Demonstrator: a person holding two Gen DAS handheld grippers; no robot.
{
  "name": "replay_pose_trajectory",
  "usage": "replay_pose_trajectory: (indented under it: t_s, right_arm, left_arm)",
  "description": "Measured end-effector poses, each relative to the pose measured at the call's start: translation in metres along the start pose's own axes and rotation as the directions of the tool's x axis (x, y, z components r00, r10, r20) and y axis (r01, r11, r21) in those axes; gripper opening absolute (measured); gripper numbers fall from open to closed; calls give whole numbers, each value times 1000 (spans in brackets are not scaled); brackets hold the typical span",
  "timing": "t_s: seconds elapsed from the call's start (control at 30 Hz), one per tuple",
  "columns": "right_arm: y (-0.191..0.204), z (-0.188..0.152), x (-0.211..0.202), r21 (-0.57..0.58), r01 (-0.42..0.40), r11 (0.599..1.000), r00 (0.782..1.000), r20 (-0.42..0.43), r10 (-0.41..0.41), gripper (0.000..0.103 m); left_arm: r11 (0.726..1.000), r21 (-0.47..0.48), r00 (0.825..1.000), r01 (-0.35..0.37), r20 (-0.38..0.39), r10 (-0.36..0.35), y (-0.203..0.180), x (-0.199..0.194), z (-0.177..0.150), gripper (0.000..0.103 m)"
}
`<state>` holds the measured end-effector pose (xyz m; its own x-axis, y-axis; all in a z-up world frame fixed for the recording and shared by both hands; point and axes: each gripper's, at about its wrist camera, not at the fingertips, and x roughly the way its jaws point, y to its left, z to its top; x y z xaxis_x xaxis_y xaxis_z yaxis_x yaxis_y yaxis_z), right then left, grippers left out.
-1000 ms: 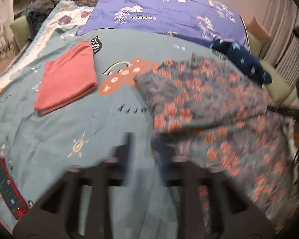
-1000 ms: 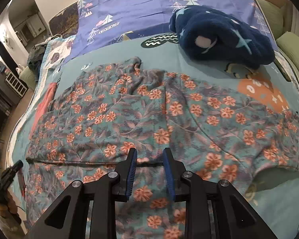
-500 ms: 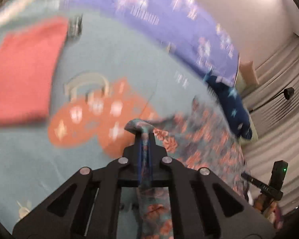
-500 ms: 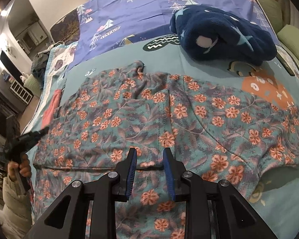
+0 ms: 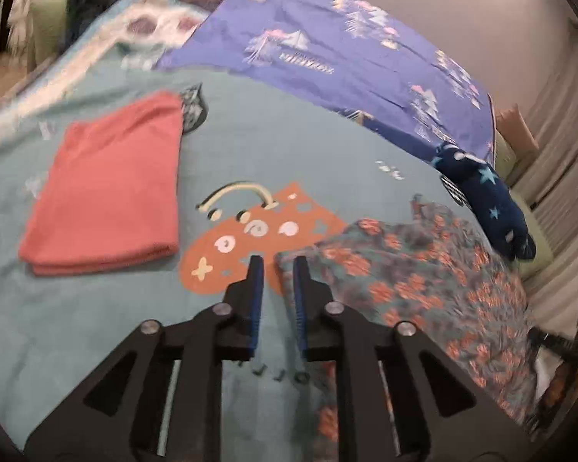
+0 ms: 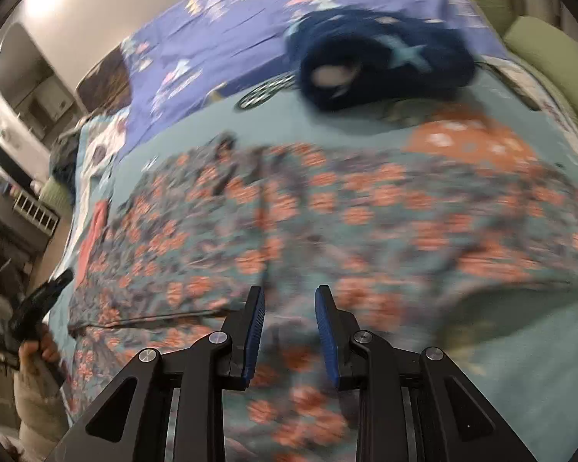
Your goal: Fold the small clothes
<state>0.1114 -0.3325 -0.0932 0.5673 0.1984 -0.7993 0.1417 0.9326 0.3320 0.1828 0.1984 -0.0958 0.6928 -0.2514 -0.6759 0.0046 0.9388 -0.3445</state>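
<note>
A teal floral garment (image 6: 327, 211) with orange flowers lies spread on the bed, one side folded over; it also shows in the left wrist view (image 5: 424, 281). My left gripper (image 5: 278, 265) is open and empty, just left of the garment's folded edge. My right gripper (image 6: 289, 296) is open and empty, hovering over the garment's near part. The left gripper also shows in the right wrist view (image 6: 38, 300) at the far left, held in a hand.
A folded red cloth (image 5: 108, 188) lies on the teal bedsheet (image 5: 96, 327) to the left. A navy star-patterned fleece item (image 6: 381, 57) lies beyond the garment. A purple duvet (image 5: 327, 50) covers the far bed. Green cushions (image 6: 551, 61) lie at right.
My left gripper was shut on the garment's edge half a second ago; it has let go, opened and drawn back. The right gripper is moving, its view blurred.
</note>
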Motion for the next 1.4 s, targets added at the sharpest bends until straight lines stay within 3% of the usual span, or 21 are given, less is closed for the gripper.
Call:
replay_pose_trajectory:
  t_s: [0.13,0.27,0.33,0.43,0.57,0.7,0.9,1.0,1.07,1.1,1.2,1.3,1.33,1.4]
  right_arm:
    - [-54,-3,-22,162,1,987,999,33,-6,27]
    - [-113,-17,-50,349,13,937,995,90,-48,30]
    - [-139,-23,-61,419,0,908,991,120,-55,42]
    - [-181,-28,-72,505,-3,863,983,160,-91,51]
    - [-233,-25,-69,620,14,784,980,146,-134,52]
    - [-273,-19,-57,718,-64,693,980,175,-91,53]
    - [-299,-14,-45,824,-129,551,970,221,-104,57]
    - [-305,-12,-44,849,-119,515,966,219,-139,56]
    - [-306,-9,-44,847,-61,527,965,185,-185,29]
    - [-305,-4,-43,836,-16,548,967,152,-203,4]
    - [-294,2,-50,807,-6,590,955,179,-236,3]
    - [-246,26,-68,672,-25,740,927,292,-234,4]
    - [-217,38,-74,585,-40,810,919,339,-199,4]
    - [-164,54,-81,424,-56,904,910,395,-129,4]
  left_arm:
    - [988,140,998,58,10,-60,-51,-16,-4,31]
    - [948,290,992,130,-35,-125,-116,-12,-12,37]
    - [928,338,987,158,-77,-141,-144,-5,-21,38]
    - [906,389,985,166,-98,-139,-172,1,-32,38]
    - [895,398,978,201,-138,-158,-193,5,-43,39]
    - [896,409,982,171,-146,-120,-204,13,-50,44]
    - [907,387,980,167,-163,-111,-212,19,-56,44]
    - [908,384,980,167,-162,-112,-214,20,-55,44]
    - [909,383,980,167,-163,-111,-215,22,-54,44]
    - [909,382,980,167,-164,-111,-215,22,-54,44]
    - [913,370,979,172,-167,-117,-214,24,-53,44]
    - [921,346,978,177,-170,-124,-209,24,-51,44]
    - [925,337,978,177,-169,-125,-206,24,-50,44]
    - [931,317,977,178,-169,-129,-201,24,-49,44]
